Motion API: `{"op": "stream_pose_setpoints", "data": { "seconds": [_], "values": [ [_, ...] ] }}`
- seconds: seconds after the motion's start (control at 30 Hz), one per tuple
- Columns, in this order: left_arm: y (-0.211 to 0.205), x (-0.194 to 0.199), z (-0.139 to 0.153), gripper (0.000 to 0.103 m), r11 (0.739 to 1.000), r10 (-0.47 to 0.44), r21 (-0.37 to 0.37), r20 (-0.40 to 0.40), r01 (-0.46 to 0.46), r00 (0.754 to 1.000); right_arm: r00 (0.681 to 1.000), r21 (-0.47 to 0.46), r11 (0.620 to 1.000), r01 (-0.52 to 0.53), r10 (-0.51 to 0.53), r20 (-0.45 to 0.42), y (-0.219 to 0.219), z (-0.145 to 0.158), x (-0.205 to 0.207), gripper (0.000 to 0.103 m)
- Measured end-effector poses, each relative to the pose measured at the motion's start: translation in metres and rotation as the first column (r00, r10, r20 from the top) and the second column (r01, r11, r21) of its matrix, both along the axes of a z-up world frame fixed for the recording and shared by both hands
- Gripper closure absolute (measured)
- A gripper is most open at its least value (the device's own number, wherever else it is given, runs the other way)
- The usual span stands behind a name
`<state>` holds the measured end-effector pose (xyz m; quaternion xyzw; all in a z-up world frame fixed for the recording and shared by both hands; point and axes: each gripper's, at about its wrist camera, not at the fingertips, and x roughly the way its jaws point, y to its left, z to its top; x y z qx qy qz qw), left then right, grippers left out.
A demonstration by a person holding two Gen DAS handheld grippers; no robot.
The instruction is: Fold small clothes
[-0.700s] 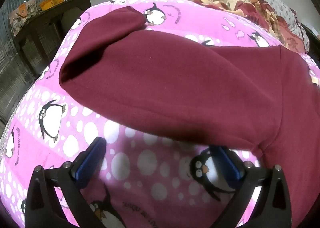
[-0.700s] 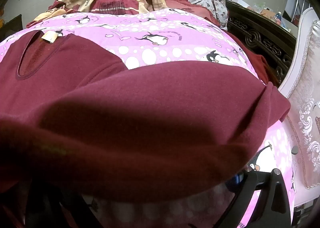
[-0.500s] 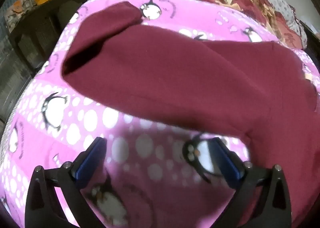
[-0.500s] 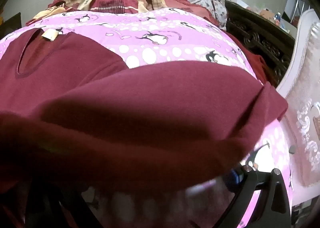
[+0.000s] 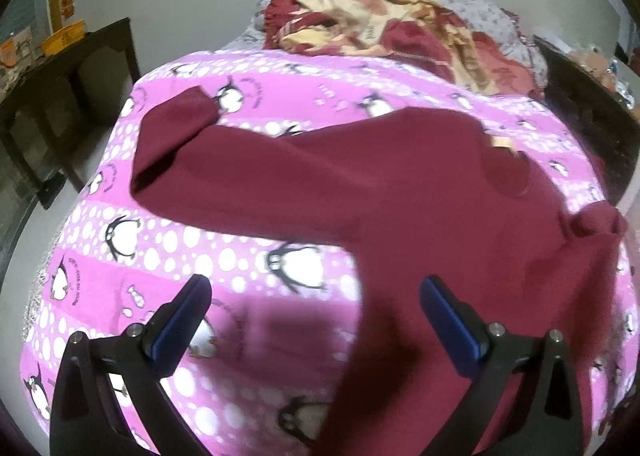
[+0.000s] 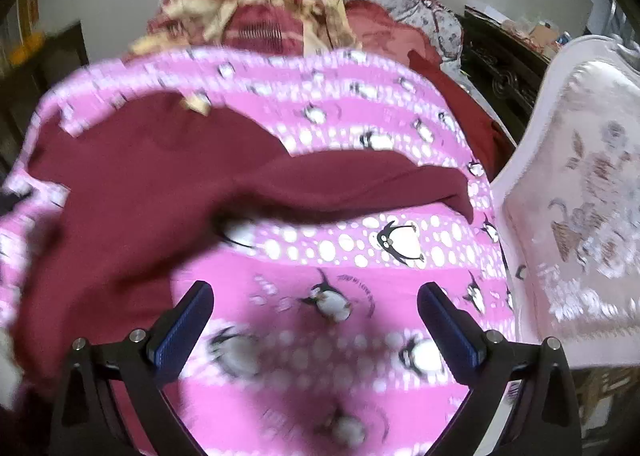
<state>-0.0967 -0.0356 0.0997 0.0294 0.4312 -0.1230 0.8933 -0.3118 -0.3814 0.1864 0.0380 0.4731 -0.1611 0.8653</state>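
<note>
The maroon top [image 5: 400, 184] lies spread on the pink penguin blanket [image 5: 120, 288] — sleeves out to both sides, collar toward the heaped bedding [image 5: 400, 28]. Both the left gripper [image 5: 316, 316] and the right gripper [image 6: 316, 316] hang above it with jaws wide apart, holding nothing.

A bed covered by a pink penguin-print blanket [image 5: 168, 268] carries everything. A maroon long-sleeved top [image 5: 400, 184] lies spread across the middle of the blanket, and a crumpled red-and-yellow quilt [image 5: 400, 28] sits heaped beyond the top at the blanket's far edge.
</note>
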Motion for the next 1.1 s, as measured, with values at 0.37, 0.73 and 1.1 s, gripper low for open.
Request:
{"op": "stream_pose_setpoints", "data": {
  "seconds": [0.37, 0.73, 1.1],
  "values": [
    [-0.027, 0.0, 0.039, 0.0, 0.999, -0.033, 0.014, 0.056, 0.033, 0.998, 0.988, 0.173, 0.984, -0.052, 0.025, 0.155, 0.067, 0.036, 0.069, 0.0],
    [-0.021, 0.029, 0.043, 0.0, 1.0, 0.008, 0.001, 0.072, -0.008, 0.997, 0.992, 0.187, 0.982, -0.01, -0.014, 0.128, 0.095, -0.029, 0.148, 0.0],
    [-0.02, 0.045, 0.021, 0.0, 0.999, 0.032, -0.014, 0.034, -0.031, 0.999, 0.994, 0.161, 0.987, -0.003, -0.015, 0.107, 0.105, -0.054, 0.165, 0.0]
  ]
}}
